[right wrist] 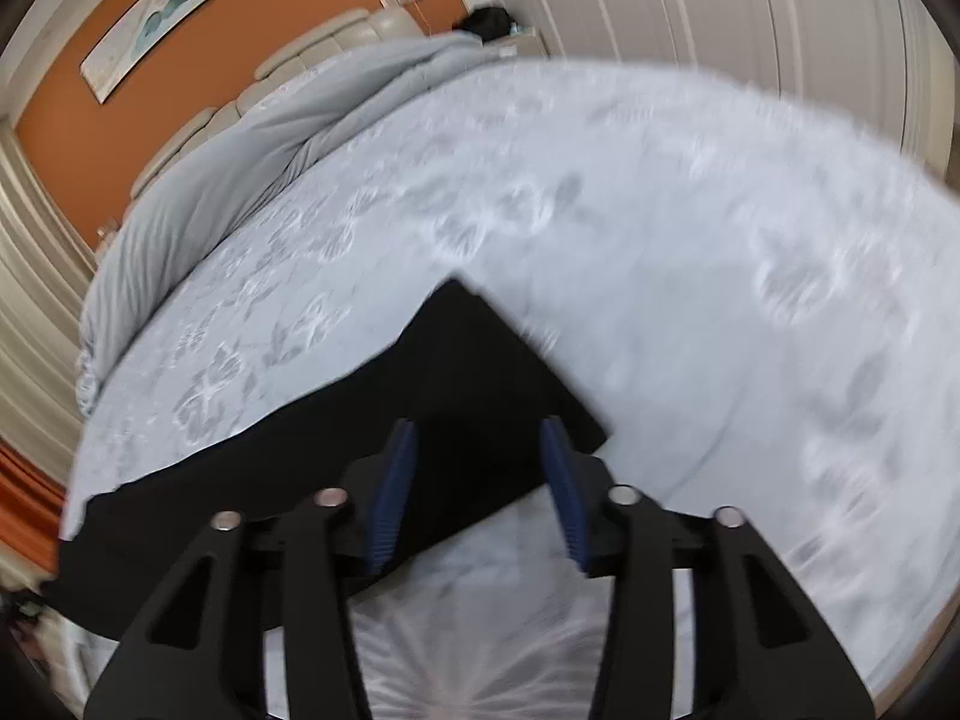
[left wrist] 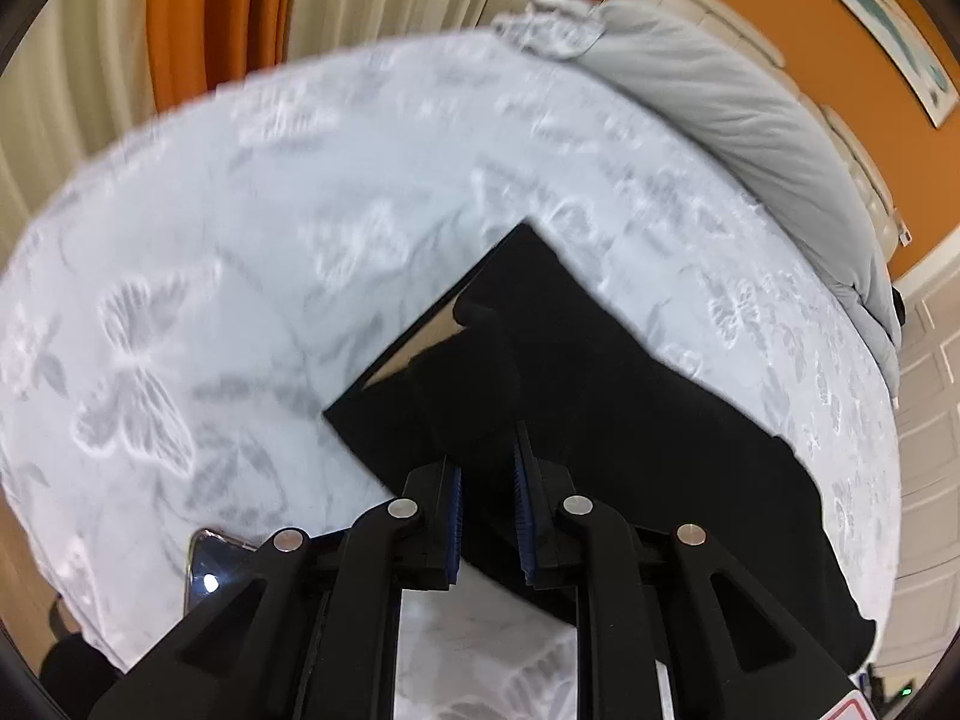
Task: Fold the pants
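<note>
Jaws of the left gripper (left wrist: 487, 468) pinched a raised fold of the black pants (left wrist: 600, 396). Right gripper (right wrist: 480, 480) jaws stood apart, empty, above the pants' corner. Pants lay flat on the bed (left wrist: 240, 240).

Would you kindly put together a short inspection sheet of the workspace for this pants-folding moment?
Surface: bed sheet, pale with butterfly print, blurred in places.
Job's things: black pants lie on the sheet; a raised fold runs between the left fingers.
Clutter: phone by the near edge of the bed.
Grippers: left gripper closed on pants fabric; right gripper open above the pants.
Cables: nothing seen.
Surroundings: grey duvet bunched at the headboard, orange wall with a picture, curtains, white closet doors.
</note>
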The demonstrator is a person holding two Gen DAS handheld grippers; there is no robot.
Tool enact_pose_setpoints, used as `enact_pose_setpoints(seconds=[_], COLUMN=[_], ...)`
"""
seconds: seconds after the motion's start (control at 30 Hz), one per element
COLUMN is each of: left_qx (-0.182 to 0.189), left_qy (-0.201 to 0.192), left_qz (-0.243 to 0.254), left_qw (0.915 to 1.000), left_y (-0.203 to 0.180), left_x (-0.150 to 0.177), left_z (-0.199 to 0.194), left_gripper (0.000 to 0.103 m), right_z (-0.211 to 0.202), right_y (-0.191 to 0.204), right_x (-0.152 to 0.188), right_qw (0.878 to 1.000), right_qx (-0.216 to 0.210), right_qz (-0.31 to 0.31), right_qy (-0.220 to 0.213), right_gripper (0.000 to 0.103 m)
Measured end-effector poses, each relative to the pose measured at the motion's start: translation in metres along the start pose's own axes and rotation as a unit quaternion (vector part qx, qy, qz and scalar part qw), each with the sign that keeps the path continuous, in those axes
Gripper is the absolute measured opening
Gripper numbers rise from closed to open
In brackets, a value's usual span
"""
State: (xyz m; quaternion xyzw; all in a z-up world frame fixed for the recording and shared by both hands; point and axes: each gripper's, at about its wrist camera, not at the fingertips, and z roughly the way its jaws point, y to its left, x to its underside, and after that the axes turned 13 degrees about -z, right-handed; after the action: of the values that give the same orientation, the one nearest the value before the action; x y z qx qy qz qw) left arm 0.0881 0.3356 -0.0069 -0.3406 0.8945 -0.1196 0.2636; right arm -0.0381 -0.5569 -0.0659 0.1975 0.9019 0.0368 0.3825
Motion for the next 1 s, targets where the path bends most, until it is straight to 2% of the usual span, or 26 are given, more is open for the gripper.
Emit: enact_pose_setpoints(seconds=[0.03, 0.1, 0.17, 0.23, 0.27, 0.3, 0.4, 0.43, 0.47, 0.5, 0.53, 0.57, 0.6, 0.63, 0.67, 0.7, 0.73, 0.8, 0.87, 0.9, 0.93, 1.0], left_qx=[-0.010, -0.035, -0.078, -0.096, -0.095, -0.093, -0.080, -0.080, -0.091, -0.109, -0.119, -0.128, -0.122, -0.097, -0.075, -0.053, -0.043, -0.083, -0.111, -0.118, -0.121, -0.104], left_qy=[-0.004, -0.006, -0.001, 0.006, 0.001, -0.008, -0.040, -0.045, -0.047, -0.039, -0.027, -0.014, -0.006, 0.003, 0.011, 0.020, 0.025, -0.018, -0.057, -0.068, -0.078, -0.080], left_qz=[0.002, 0.006, -0.005, -0.028, -0.031, -0.027, 0.000, 0.010, 0.022, 0.029, 0.028, 0.020, 0.010, -0.009, -0.026, -0.043, -0.055, -0.051, -0.026, -0.019, -0.011, 0.011], left_qw=[0.9999, 0.9994, 0.9969, 0.9950, 0.9950, 0.9952, 0.9960, 0.9957, 0.9946, 0.9929, 0.9921, 0.9914, 0.9925, 0.9953, 0.9968, 0.9974, 0.9972, 0.9951, 0.9919, 0.9905, 0.9895, 0.9913], left_y=[-0.006, -0.014, -0.016, -0.014, -0.013, -0.013, -0.021, -0.024, -0.028, -0.028, -0.026, -0.019, -0.012, 0.000, 0.010, 0.020, 0.030, 0.039, 0.046, 0.047, 0.046, 0.033], left_x=[0.000, -0.003, 0.000, 0.000, -0.001, -0.005, -0.013, -0.013, -0.013, -0.010, -0.008, -0.005, -0.003, 0.000, 0.002, 0.003, 0.004, 0.007, 0.009, 0.009, 0.011, 0.017], left_z=[-0.001, 0.003, 0.015, 0.024, 0.025, 0.024, 0.021, 0.023, 0.029, 0.039, 0.046, 0.052, 0.052, 0.048, 0.043, 0.038, 0.031, 0.011, -0.013, -0.023, -0.037, -0.051], left_gripper=[0.017, 0.017, 0.017, 0.017, 0.017, 0.017, 0.017, 0.017, 0.017, 0.017, 0.017, 0.017, 0.018, 0.021, 0.024, 0.033, 0.054, 0.066, 0.067, 0.067, 0.067, 0.067], right_z=[-0.001, 0.007, 0.030, 0.073, 0.081, 0.075, 0.034, 0.035, 0.046, 0.072, 0.090, 0.090, 0.071, 0.057, 0.040, 0.028, 0.021, 0.008, -0.002, -0.010, -0.014, -0.017], right_y=[0.004, 0.010, 0.019, 0.027, 0.030, 0.032, 0.036, 0.031, 0.029, 0.021, 0.010, 0.002, -0.011, -0.016, -0.023, -0.026, -0.027, -0.029, -0.027, -0.021, -0.010, 0.030], right_x=[-0.004, -0.023, -0.036, -0.043, -0.044, -0.052, -0.075, -0.077, -0.075, -0.067, -0.056, -0.050, -0.045, -0.041, -0.035, -0.030, -0.025, -0.015, -0.005, -0.001, -0.001, -0.003], right_qw=[1.000, 0.999, 0.996, 0.988, 0.986, 0.987, 0.990, 0.990, 0.989, 0.985, 0.981, 0.984, 0.992, 0.995, 0.997, 0.997, 0.997, 0.997, 0.998, 0.998, 0.998, 0.994], right_qx=[0.007, 0.022, 0.018, -0.004, -0.004, -0.015, -0.040, -0.041, -0.028, 0.006, 0.036, 0.021, 0.007, 0.011, 0.013, 0.011, 0.011, 0.018, 0.022, 0.012, -0.008, -0.074], right_qz=[-0.008, -0.042, -0.088, -0.126, -0.133, -0.132, -0.134, -0.138, -0.147, -0.161, -0.158, -0.140, -0.100, -0.084, -0.072, -0.070, -0.071, -0.068, -0.062, -0.057, -0.057, -0.086], right_qy=[-0.003, -0.013, 0.011, 0.085, 0.105, 0.088, 0.001, -0.005, 0.009, 0.061, 0.107, 0.107, 0.074, 0.058, 0.036, 0.023, 0.022, 0.027, 0.023, 0.014, 0.007, 0.009], right_gripper=[0.084, 0.086, 0.085, 0.017, 0.018, 0.017, 0.017, 0.021, 0.025, 0.026, 0.032, 0.036, 0.052, 0.070, 0.071, 0.071, 0.071, 0.071, 0.071, 0.066, 0.055, 0.053])
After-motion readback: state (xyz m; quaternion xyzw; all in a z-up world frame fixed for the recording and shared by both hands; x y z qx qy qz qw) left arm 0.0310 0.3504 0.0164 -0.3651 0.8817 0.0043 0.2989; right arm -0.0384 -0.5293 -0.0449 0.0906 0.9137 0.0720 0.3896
